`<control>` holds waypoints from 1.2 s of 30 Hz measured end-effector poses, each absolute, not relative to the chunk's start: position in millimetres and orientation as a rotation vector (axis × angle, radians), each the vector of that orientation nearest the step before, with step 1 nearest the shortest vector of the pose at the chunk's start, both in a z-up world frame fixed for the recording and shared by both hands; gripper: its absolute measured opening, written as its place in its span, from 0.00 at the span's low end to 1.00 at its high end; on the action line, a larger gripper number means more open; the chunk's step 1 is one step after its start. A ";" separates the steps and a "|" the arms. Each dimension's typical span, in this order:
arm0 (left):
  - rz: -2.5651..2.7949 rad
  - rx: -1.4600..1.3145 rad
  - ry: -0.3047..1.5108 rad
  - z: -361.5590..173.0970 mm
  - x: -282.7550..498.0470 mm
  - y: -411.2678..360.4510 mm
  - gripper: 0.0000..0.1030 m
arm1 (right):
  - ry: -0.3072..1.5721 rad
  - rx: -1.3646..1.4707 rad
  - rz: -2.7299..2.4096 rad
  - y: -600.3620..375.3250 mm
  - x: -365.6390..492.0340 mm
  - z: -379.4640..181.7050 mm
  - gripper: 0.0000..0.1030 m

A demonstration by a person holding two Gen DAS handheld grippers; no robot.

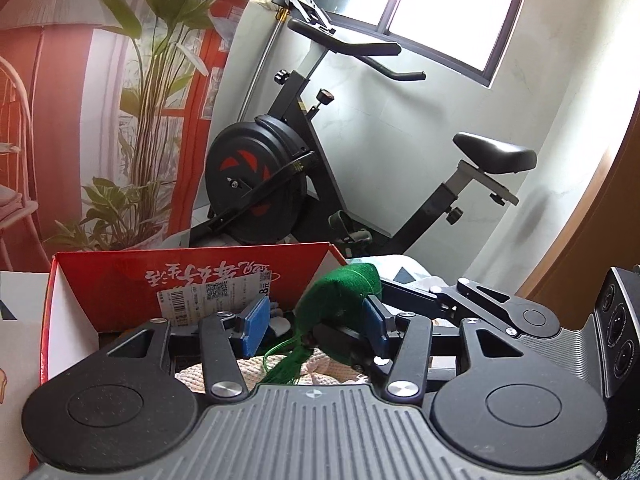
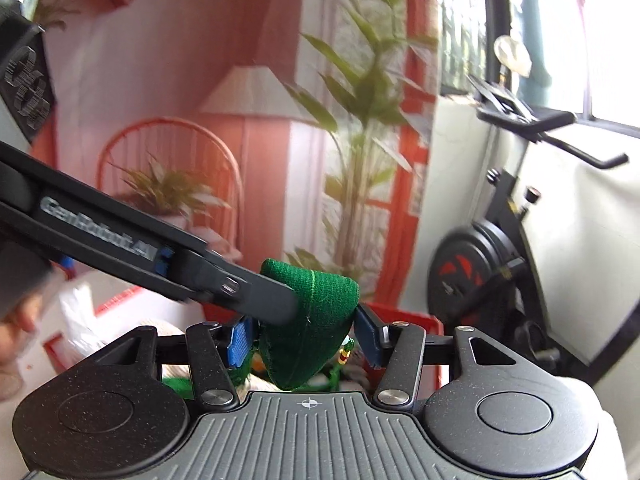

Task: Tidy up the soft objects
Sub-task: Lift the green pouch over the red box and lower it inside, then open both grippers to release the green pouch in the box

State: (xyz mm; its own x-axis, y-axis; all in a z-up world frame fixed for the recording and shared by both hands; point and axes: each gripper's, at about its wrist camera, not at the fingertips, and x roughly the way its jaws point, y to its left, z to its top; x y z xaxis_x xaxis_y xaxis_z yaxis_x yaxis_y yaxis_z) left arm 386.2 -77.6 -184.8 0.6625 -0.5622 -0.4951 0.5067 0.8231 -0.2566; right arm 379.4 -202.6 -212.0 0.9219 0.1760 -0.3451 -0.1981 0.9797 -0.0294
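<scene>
Biggest thing in the left wrist view is the exercise bike (image 1: 280,168), parked against the white wall under the window (image 1: 460,0), with a printed backdrop (image 1: 60,120) of plants and red doors to its left. The right wrist view pushes the bike to its right edge and fills up with that backdrop instead.

Down low, the red cardboard box (image 1: 120,276) stands open at the top. Only the left view shows the inside of its far wall, with white lettering and a shipping label (image 1: 208,296), plus cream knitted cloth (image 1: 192,372) lying under the fingers.

The left tongs (image 1: 316,320) are about half open. The green felt pouch (image 1: 340,292) leans on one blue pad, and there is a clear gap to the other, so nothing is gripped. The right tongs (image 2: 304,336) also stand at middling width, and here the pouch fills the span and seems pressed by both pads. That view alone shows a left finger crossing the pouch's front, and a person's hand (image 2: 16,328) at the frame's edge.

The pouch hangs over the box opening with the rim below it. Its green tassel (image 1: 288,360) dangles toward the cloth. It is crowded: two tools are on one small pouch.
</scene>
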 end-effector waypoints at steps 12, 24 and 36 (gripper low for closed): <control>-0.415 -0.036 0.552 -182.9 368.9 -51.7 1.00 | 0.398 0.019 0.107 -220.6 371.0 -223.7 0.71; -0.249 0.026 0.599 -193.7 350.3 -37.1 1.00 | 0.481 0.060 0.071 -211.9 353.9 -229.9 0.99; -0.140 0.044 0.623 -198.6 325.0 -23.6 1.00 | 0.526 0.102 0.010 -210.1 330.3 -236.9 1.00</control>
